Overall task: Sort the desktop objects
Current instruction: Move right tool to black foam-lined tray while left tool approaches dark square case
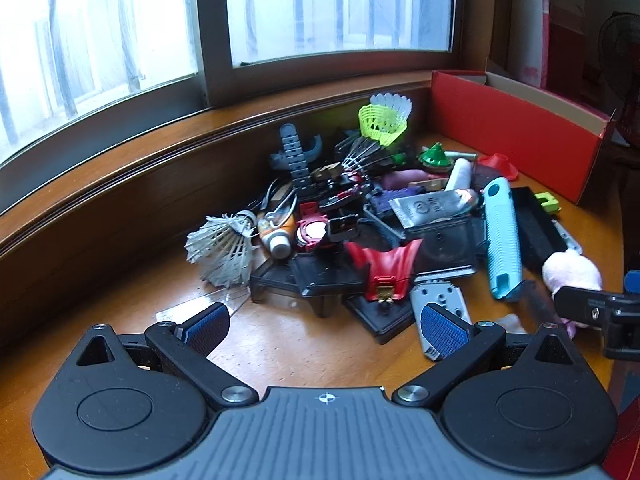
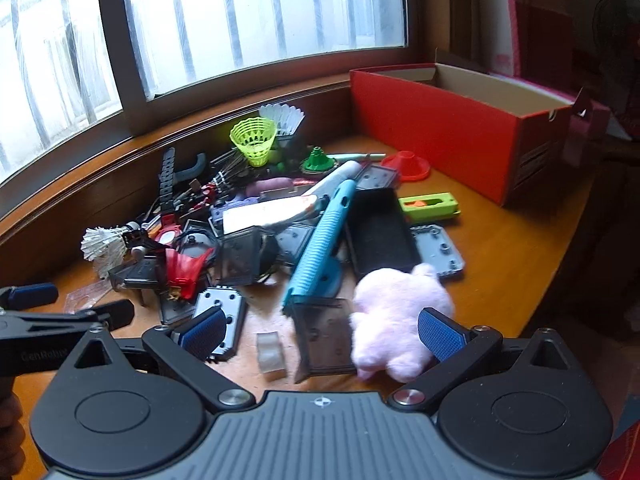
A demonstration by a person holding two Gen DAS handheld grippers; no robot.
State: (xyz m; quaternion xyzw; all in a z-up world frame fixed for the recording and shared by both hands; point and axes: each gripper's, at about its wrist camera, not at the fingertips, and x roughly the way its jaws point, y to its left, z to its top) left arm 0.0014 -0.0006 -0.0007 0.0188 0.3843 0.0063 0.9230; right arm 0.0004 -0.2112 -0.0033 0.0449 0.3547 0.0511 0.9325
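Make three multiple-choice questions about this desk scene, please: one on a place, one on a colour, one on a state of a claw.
1. Where does the red box stand?
A. at the far right of the desk
B. at the near left
C. under the pile

2. What colour is the plush toy?
A. green
B. pink
C. black

3. How is the right claw?
A. shut on the toy
B. shut on nothing
C. open

Key: 1 A, the box stands right of the clutter, near the window. 2 B, its fur is pale pink. 3 C, the blue pads stand wide apart, and the toy lies between them ungripped.
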